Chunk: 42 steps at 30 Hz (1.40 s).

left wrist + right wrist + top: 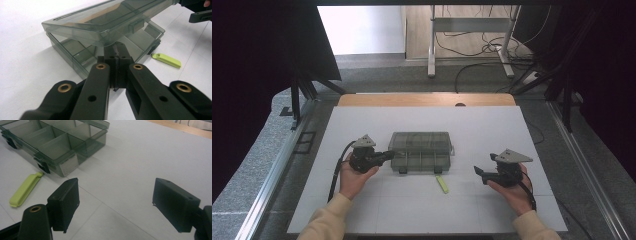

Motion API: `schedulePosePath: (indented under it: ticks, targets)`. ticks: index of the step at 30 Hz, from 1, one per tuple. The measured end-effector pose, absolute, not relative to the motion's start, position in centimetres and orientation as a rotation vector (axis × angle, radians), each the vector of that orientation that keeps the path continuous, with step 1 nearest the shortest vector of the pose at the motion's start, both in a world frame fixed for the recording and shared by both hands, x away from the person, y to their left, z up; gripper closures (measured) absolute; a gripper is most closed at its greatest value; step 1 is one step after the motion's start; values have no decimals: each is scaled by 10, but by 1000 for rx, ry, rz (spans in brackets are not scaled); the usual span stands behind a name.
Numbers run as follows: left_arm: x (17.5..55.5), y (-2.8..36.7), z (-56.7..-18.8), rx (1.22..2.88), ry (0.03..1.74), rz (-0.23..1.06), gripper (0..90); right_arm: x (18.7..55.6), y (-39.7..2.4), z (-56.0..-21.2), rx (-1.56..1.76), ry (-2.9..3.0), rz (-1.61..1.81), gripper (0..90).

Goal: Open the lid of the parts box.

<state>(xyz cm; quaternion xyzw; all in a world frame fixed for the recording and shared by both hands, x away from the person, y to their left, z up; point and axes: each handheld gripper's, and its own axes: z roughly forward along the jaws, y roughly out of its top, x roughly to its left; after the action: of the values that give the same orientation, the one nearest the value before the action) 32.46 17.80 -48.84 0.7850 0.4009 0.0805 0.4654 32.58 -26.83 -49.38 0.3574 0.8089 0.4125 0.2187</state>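
On the white table (492,125), the box (421,151) touches the left gripper (388,155).

You're looking at a smoky-grey clear compartment box (421,151) sitting mid-tabletop (492,125), its lid (105,21) hanging partly raised, dividers showing inside, black latches facing you.
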Motion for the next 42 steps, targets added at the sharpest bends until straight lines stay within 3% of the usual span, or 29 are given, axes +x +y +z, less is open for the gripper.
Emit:
schedulePosePath:
  ticks: [42]
  targets:
    - [328,176,-487,1917,972,179,900,375,-170,-487,709,2282,1153,244]
